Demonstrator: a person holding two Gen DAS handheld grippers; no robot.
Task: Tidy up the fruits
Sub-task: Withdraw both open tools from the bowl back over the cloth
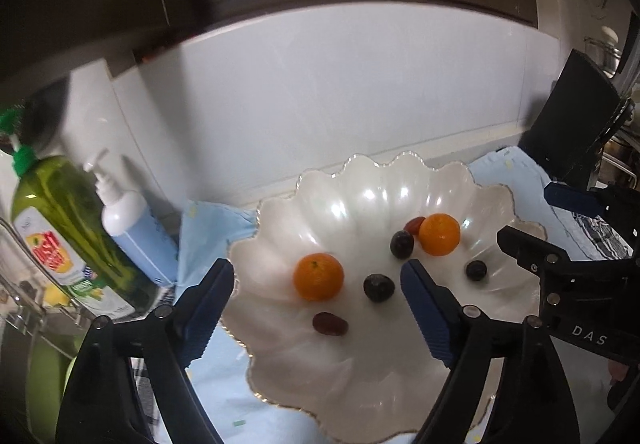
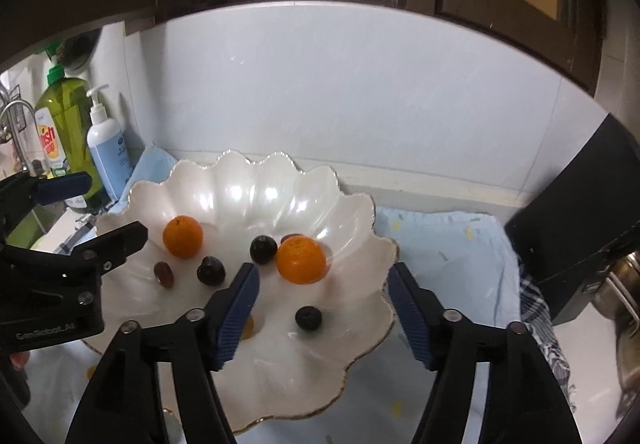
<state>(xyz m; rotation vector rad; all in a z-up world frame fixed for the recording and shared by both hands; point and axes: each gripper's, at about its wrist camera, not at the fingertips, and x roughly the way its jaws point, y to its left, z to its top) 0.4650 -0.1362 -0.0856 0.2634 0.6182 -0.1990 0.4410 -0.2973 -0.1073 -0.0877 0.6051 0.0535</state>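
Fruit all sits in the scalloped white bowl [image 1: 360,179], nothing held. Left wrist view, left to right: green dish-soap bottle [image 1: 60,228] and white pump bottle [image 1: 132,228] stand at the far left of the desk [image 2: 592,364], beside the light blue cloth [image 1: 208,228] under the bowl. Left gripper [image 1: 318,308] hangs over the bowl's near left side, its blue-padded fingers [image 1: 208,308] spread wide, empty. Between and just beyond them: left orange [image 1: 318,276], red grape [image 1: 329,323] nearer the camera, dark grape [image 1: 378,287] just right of that orange. Further right: second dark grape [image 1: 402,244], a small red fruit [image 1: 414,224] touching the right orange [image 1: 439,234], third dark grape [image 1: 476,270] near the right side of the bowl. Right gripper [image 2: 324,316] shows at the right edge in this view; in its own view its fingers [image 2: 238,316] are likewise parted with no pad on anything, and the lone dark grape lies in the bowl between them, apart from both pads. Right orange sits just past the finger tips. Something small and yellowish is half hidden behind the right gripper's left finger; can't tell what. Black box [image 2: 576,228] stands at the far right, checked cloth [image 2: 540,324] at its foot.
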